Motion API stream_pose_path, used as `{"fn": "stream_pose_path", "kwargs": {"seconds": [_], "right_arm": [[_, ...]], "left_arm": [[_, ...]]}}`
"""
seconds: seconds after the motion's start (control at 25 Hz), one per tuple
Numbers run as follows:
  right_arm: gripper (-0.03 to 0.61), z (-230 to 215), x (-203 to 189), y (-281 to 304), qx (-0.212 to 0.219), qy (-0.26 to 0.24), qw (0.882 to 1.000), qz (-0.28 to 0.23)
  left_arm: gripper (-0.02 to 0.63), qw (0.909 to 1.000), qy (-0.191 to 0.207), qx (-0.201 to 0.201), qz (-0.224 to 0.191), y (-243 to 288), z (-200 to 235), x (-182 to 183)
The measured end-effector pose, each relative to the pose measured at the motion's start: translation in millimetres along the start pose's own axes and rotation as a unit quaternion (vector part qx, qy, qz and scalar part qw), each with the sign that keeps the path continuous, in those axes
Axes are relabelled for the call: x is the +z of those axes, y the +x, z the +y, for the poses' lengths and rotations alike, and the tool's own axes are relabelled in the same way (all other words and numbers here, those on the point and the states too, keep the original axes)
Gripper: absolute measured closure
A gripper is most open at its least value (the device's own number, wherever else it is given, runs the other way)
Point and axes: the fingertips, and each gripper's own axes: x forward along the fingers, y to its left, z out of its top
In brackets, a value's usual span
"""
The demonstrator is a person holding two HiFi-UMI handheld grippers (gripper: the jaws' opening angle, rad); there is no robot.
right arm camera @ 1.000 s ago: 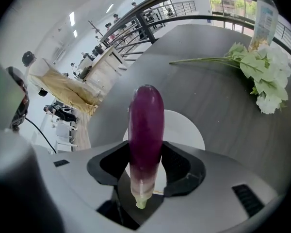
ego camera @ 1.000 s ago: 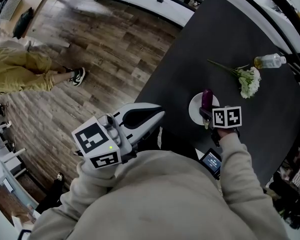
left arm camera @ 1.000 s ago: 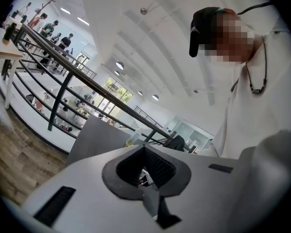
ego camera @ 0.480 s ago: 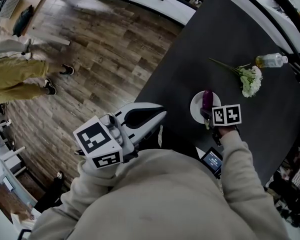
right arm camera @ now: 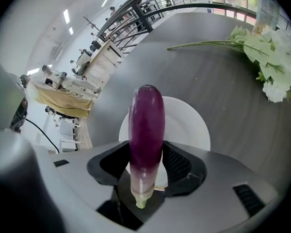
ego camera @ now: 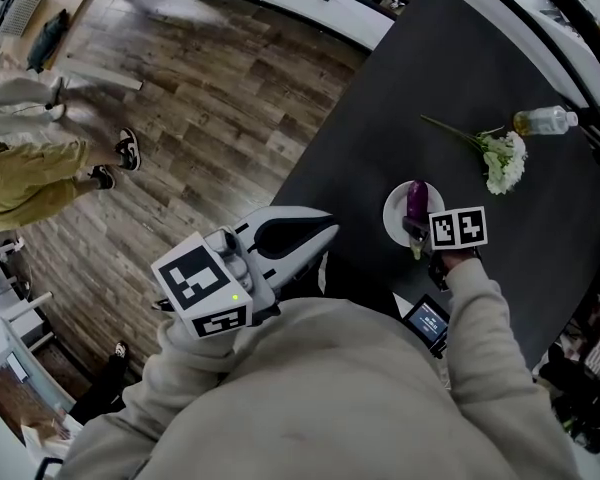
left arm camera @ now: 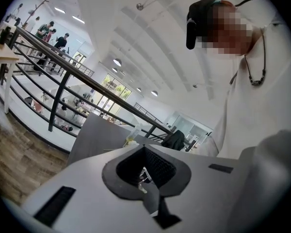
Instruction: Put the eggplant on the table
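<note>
The purple eggplant (right arm camera: 146, 125) sits clenched between the two dark pads of the right tool (right arm camera: 146, 165), its pale green stem end pointing back toward the camera and its rounded tip reaching forward over a white plate (right arm camera: 186, 127). Seen from the head view, the eggplant (ego camera: 416, 200) lies across that plate (ego camera: 394, 214), with the right tool (ego camera: 414, 230) at the plate's near edge. Whether the fruit touches the plate cannot be told. The plate rests on a dark desk (ego camera: 450, 78), close to the person's side.

Further out on the desk (right arm camera: 218, 91), well apart from the plate, lies a bunch of white flowers (ego camera: 505, 160) with its long green stems pointing left. A clear bottle (ego camera: 544, 121) lies on its side just beyond the blooms. In the right gripper view the flowers (right arm camera: 267, 57) fill the upper right corner. A small device with a lit screen (ego camera: 425, 320) shows beside the person's right sleeve (ego camera: 480, 318).

The left tool (ego camera: 320, 233) is held off the desk, over the wooden floor (ego camera: 200, 98), close to the person's chest. Its own view shows the left tool (left arm camera: 144, 171) with its jaws brought together and nothing gripped between them. On the floor at far left a bystander in tan trousers and dark sneakers (ego camera: 40, 168) is in view.
</note>
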Motion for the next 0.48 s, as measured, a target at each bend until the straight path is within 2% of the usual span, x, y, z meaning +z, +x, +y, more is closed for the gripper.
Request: {"fn": "stream_pose_path", "kwargs": {"seconds": [0.48], "right_arm": [[0.364, -0.3, -3.9, -4.4, -0.002, -0.001, 1.0, -0.002]], "left_arm": [[0.609, 0.9999, 0.01, -0.002, 0.004, -4.9, -0.2, 0.6]]}}
